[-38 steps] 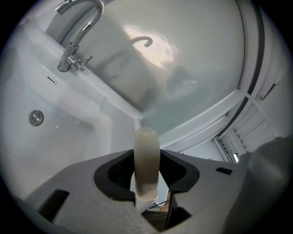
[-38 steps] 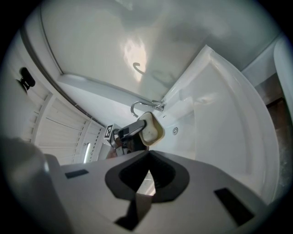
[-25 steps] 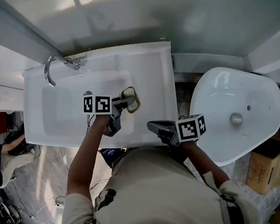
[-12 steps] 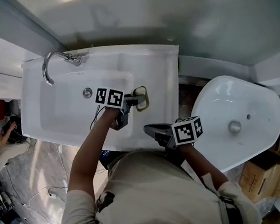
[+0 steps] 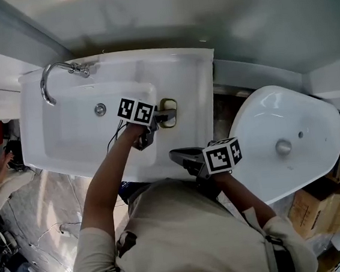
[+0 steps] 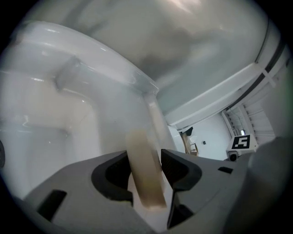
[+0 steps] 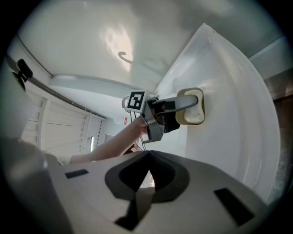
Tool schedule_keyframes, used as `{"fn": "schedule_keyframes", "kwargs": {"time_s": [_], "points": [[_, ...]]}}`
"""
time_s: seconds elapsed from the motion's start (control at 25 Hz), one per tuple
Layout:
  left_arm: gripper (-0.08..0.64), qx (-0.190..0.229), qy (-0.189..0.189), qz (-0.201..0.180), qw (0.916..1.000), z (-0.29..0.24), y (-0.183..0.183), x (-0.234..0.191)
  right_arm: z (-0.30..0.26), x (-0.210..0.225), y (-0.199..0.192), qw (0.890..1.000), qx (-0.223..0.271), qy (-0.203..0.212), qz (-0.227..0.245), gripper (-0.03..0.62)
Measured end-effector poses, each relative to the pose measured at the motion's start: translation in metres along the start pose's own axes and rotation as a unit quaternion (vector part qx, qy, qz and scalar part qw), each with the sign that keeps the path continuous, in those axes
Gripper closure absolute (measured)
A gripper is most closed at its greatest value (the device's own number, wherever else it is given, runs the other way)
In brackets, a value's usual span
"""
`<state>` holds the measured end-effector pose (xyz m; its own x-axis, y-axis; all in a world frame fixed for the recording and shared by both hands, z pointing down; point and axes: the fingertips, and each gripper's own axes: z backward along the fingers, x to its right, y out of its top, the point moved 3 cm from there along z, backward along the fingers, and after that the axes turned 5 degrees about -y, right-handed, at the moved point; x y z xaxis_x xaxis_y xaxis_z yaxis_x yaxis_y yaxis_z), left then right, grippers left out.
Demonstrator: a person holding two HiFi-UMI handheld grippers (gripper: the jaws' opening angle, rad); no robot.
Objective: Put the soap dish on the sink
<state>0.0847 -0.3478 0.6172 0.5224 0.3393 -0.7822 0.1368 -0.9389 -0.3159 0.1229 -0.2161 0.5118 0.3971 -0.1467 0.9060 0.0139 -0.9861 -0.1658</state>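
We are bringing the cream oval plastic soap dish (image 7: 192, 113) down onto the flat ledge of the white ceramic sink (image 5: 189, 81), just right of the basin. Over the last second it has sunk a little further, and it now looks to be resting there. The left claw (image 6: 144, 159) has just been spreading, and the dish's rim is still standing between its jaws, though they no longer seem to be pinching it. The right claw (image 7: 149, 171) is hanging near the sink's front edge, pressed together on nothing. We are judging the placing all but done, with only the left claw left to draw clear.
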Motion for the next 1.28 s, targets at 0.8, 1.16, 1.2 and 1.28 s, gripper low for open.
{"fn": "schedule_keyframes", "kwargs": {"time_s": [0.8,1.16,1.2,1.28], "points": [[0.248,0.025,0.166,-0.108,0.9800,0.012,0.005,-0.011,0.003,-0.005,-0.009,1.000,0.002,-0.004,0.024,0.581],[0.241,0.052,0.186,-0.104,0.9757,0.017,-0.004,-0.015,0.003,-0.015,-0.040,0.999,-0.004,-0.021,0.034,0.581],[0.242,0.055,0.188,-0.104,0.9750,0.017,-0.005,-0.016,0.004,-0.015,-0.042,0.999,-0.001,-0.026,0.034,0.581],[0.242,0.060,0.195,-0.105,0.9734,0.017,-0.004,-0.016,0.006,-0.014,-0.047,0.999,0.008,-0.036,0.034,0.581]]}}
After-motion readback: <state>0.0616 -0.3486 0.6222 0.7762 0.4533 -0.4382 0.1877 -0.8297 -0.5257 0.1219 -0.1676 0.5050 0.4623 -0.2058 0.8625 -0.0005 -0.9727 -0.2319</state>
